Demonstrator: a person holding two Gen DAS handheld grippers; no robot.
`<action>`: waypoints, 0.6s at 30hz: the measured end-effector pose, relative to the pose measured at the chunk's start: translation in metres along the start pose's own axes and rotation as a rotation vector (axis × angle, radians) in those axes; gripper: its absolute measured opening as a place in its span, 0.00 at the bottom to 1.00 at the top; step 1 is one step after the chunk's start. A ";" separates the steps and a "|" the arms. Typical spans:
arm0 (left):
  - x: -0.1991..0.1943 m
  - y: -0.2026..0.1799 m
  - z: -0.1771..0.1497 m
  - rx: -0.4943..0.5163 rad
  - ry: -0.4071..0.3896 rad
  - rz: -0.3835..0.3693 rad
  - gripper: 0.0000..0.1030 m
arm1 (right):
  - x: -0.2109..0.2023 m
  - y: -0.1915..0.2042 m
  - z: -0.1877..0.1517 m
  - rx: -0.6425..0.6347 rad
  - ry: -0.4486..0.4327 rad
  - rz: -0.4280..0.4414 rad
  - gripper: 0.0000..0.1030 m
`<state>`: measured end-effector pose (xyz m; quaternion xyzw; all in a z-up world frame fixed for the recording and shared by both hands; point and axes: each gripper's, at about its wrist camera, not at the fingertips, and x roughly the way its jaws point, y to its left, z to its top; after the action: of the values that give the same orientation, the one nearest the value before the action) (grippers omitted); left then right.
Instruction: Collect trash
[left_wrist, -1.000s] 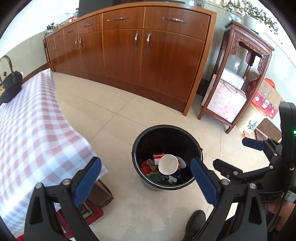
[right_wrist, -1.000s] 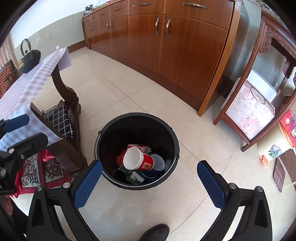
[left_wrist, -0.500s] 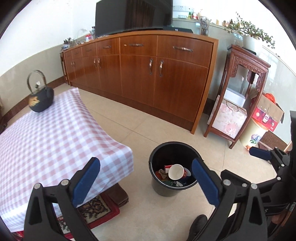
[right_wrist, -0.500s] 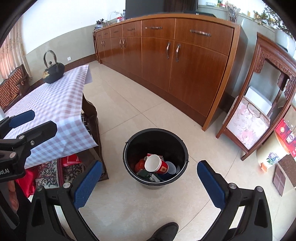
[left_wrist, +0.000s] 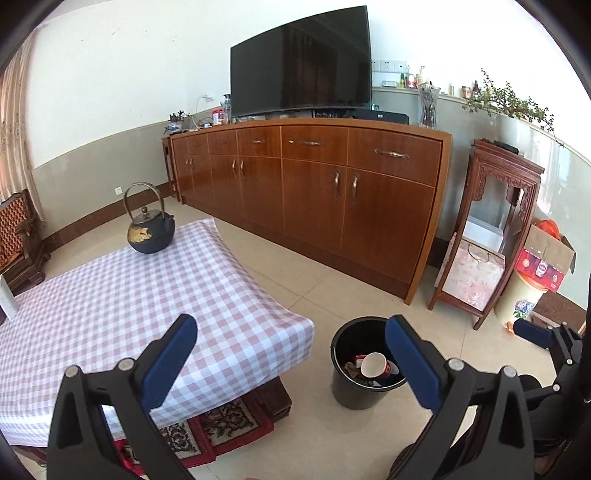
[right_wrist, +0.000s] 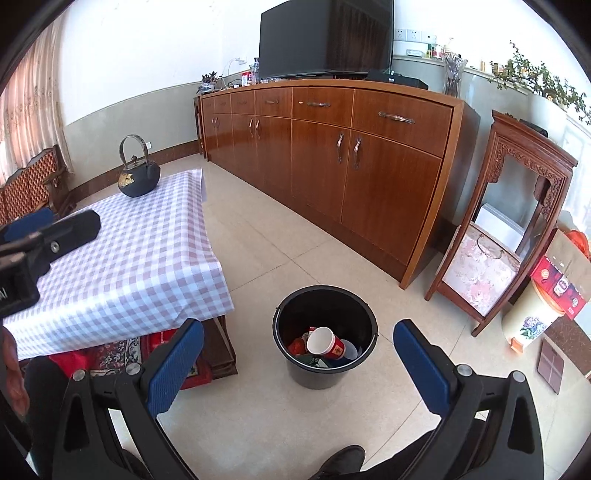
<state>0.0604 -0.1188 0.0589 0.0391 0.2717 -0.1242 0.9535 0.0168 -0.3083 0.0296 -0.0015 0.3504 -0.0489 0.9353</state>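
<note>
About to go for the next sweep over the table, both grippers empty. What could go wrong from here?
The black teapot stands alone on the checked tablecloth; it is no trash, so a hasty grab there would be a mistake. The cloth hangs loose over the table edge, so the open left gripper could snag and drag it. The black bin sits on the floor close to the table corner, where a step could tip it.

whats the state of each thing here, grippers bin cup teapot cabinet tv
left gripper: jaws open, holding nothing
right gripper: jaws open, holding nothing
black bin: upright on the floor, no lid, trash inside
paper cup: on its side in the bin
teapot: upright on the table, lid on, handle raised
cabinet: doors and drawers closed
tv: screen dark
</note>
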 end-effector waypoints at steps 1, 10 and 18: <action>-0.004 0.004 0.000 -0.006 -0.005 0.007 0.99 | -0.005 0.003 0.001 0.003 -0.017 -0.003 1.00; -0.038 0.022 -0.013 -0.057 -0.055 0.065 0.99 | -0.032 0.019 0.002 0.019 -0.056 0.007 1.00; -0.039 0.023 -0.013 -0.066 -0.060 0.067 0.99 | -0.039 0.027 0.004 -0.017 -0.085 -0.004 1.00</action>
<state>0.0280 -0.0864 0.0683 0.0129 0.2457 -0.0840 0.9656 -0.0075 -0.2779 0.0579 -0.0123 0.3108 -0.0479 0.9492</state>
